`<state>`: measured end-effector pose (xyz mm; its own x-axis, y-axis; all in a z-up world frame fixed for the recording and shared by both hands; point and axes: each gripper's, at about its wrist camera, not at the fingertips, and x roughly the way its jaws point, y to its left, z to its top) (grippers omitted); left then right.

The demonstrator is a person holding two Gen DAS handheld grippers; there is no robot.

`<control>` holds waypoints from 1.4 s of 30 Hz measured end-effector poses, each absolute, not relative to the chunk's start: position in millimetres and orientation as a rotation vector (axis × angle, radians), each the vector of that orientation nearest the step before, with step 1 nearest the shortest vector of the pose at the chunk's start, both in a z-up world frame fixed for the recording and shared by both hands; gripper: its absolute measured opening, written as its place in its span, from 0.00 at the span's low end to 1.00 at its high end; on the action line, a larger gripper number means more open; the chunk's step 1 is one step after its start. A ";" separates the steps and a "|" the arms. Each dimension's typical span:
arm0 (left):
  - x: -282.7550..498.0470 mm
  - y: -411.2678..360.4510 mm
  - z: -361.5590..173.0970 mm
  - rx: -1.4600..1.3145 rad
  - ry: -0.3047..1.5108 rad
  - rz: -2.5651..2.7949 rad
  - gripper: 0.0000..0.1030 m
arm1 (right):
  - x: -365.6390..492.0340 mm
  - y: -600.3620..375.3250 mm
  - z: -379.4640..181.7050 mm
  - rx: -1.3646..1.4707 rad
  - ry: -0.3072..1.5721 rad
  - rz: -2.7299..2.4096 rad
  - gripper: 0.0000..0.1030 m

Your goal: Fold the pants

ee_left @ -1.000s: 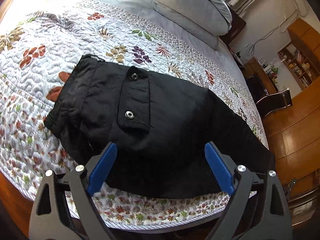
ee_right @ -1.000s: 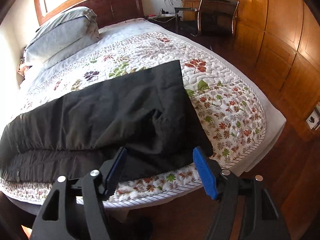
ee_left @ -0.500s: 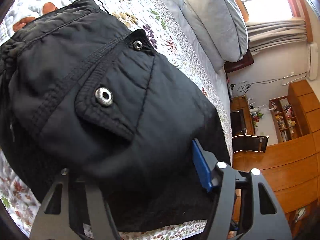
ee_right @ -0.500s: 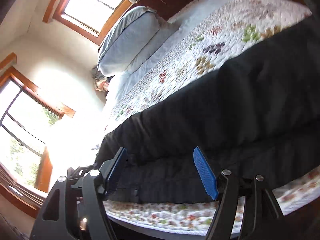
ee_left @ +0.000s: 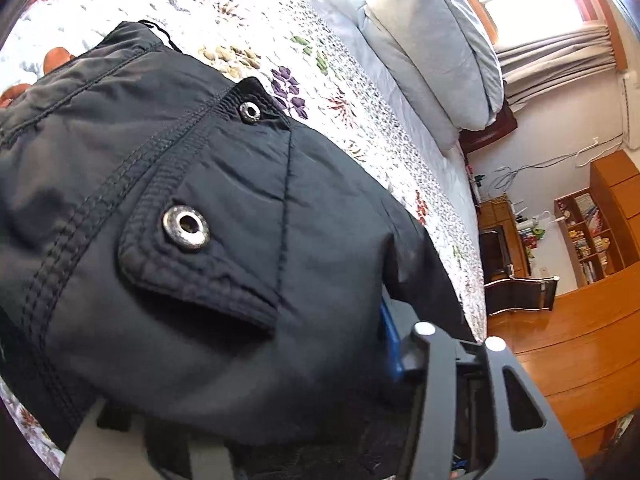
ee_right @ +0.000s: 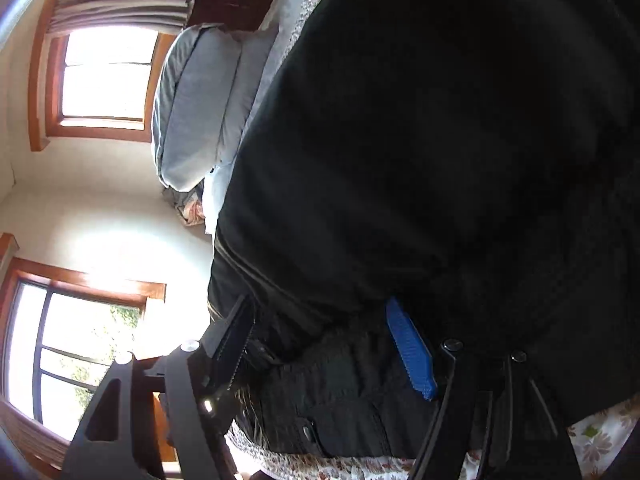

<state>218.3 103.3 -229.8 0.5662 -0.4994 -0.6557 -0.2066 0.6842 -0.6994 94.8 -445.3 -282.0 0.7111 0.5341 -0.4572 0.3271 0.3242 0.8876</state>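
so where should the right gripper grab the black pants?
Take the black pants by the bunched near edge lying along the bedside, coming in low from off the bed. That edge is doubled, already sits between the right gripper's open fingers.

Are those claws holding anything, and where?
Left gripper, jaws just closing, pinches the black pants at the near edge below the pocket flap; right gripper straddles them, open.

Matt black woven pants (ee_left: 280, 208); shiny metal snaps (ee_left: 186, 227); quilted bedspread (ee_left: 256, 20).
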 end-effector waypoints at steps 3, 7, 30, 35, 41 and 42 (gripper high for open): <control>224.0 104.1 -231.0 -0.842 0.977 -0.187 0.62 | 104.6 -446.5 -281.3 1.292 0.787 0.138 0.57; 229.6 110.0 -238.7 -0.930 0.978 -0.220 0.50 | 108.2 -447.3 -286.2 1.322 0.765 0.141 0.32; 135.1 128.8 -219.2 -0.724 1.048 -0.264 0.11 | 28.5 -454.3 -214.6 1.115 0.976 0.238 0.13; 120.1 128.8 -212.4 -0.711 1.065 -0.184 0.24 | 24.8 -455.5 -215.4 1.046 1.010 0.184 0.28; 101.8 128.2 -170.1 -0.539 0.973 -0.040 0.51 | -5.3 -524.3 -216.7 1.107 0.869 0.018 0.43; 100.1 126.0 -164.6 -0.533 0.968 -0.035 0.60 | -14.2 -539.4 -216.6 1.130 0.836 -0.019 0.45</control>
<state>100.1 126.0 -164.6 0.5769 -0.2607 -0.7741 -0.2046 0.8714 -0.4460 -14.2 -539.4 -216.6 0.7041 0.3860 -0.5960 0.4132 0.4599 0.7860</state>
